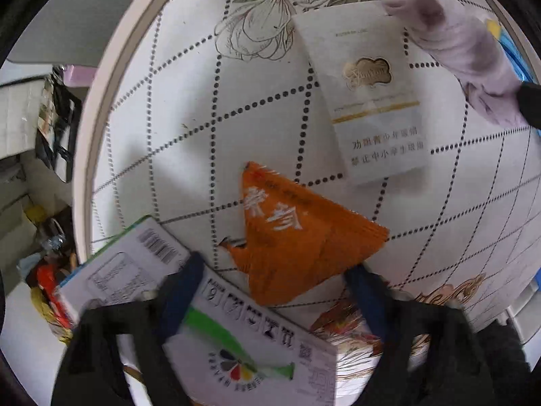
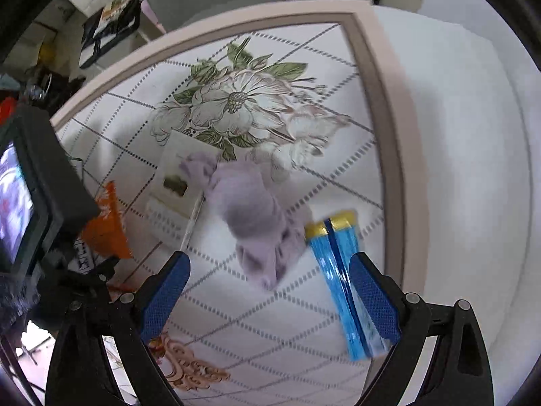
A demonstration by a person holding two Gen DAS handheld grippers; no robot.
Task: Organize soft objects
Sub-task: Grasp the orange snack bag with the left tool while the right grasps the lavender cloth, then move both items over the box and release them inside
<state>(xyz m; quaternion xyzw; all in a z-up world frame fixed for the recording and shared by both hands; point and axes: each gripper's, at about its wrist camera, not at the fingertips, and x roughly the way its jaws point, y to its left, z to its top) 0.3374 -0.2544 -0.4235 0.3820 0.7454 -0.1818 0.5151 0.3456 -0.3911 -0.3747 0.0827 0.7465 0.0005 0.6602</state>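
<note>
A crumpled lilac cloth [image 2: 257, 216] lies on the flower-patterned table, partly over a white carton [image 2: 175, 182]. It also shows in the left wrist view [image 1: 463, 50] at the top right. My right gripper [image 2: 270, 270] is open just above and before the cloth, empty. An orange soft packet [image 1: 297, 237] lies mid-table; it shows at the left in the right wrist view [image 2: 108, 223]. My left gripper [image 1: 274, 270] is open, its fingers either side of the orange packet's near edge, over a white and green box [image 1: 236, 345].
A blue foil pack with gold ends [image 2: 341, 280] lies by my right finger near the table's beige rim [image 2: 392, 155]. The white carton [image 1: 368, 94] has gold print. Clutter and boxes [image 1: 44, 223] sit on the floor to the left.
</note>
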